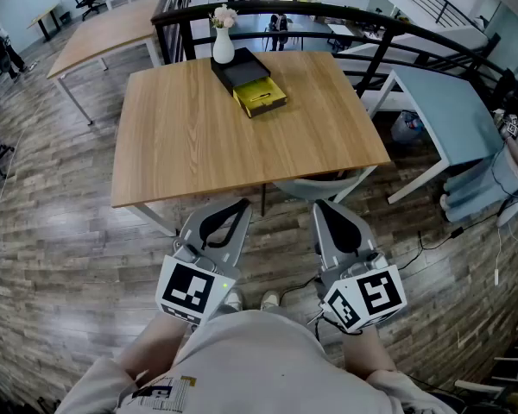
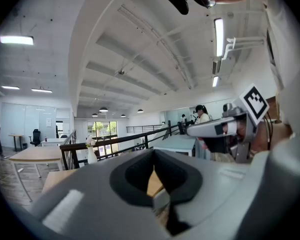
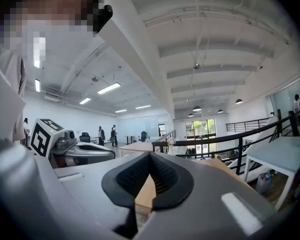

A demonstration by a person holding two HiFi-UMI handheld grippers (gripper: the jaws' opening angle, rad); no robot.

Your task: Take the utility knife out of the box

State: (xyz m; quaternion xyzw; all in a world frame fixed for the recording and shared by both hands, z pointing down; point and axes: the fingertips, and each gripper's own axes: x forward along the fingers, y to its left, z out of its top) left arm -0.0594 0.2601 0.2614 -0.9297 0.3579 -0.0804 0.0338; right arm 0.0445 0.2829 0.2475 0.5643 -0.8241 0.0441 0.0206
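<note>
On the far side of the wooden table (image 1: 198, 145) lie an open black box (image 1: 240, 69) and, against its near side, a yellow tray-like part (image 1: 260, 97). The utility knife itself is too small to make out. A white vase (image 1: 223, 46) with flowers stands just behind the box. My left gripper (image 1: 240, 205) and right gripper (image 1: 322, 205) hang side by side close to my body, short of the table's near edge and far from the box. Both point level toward the table, shut and empty. In the left gripper view the left gripper (image 2: 153, 151) has its jaws met; the right gripper (image 3: 150, 155) looks the same in its own view.
A black railing (image 1: 328, 11) runs behind the table. A light blue table (image 1: 440, 110) stands to the right and another wooden table (image 1: 104, 33) at the back left. A chair seat (image 1: 315, 184) shows under the near edge. Cables (image 1: 432, 240) lie on the plank floor at the right.
</note>
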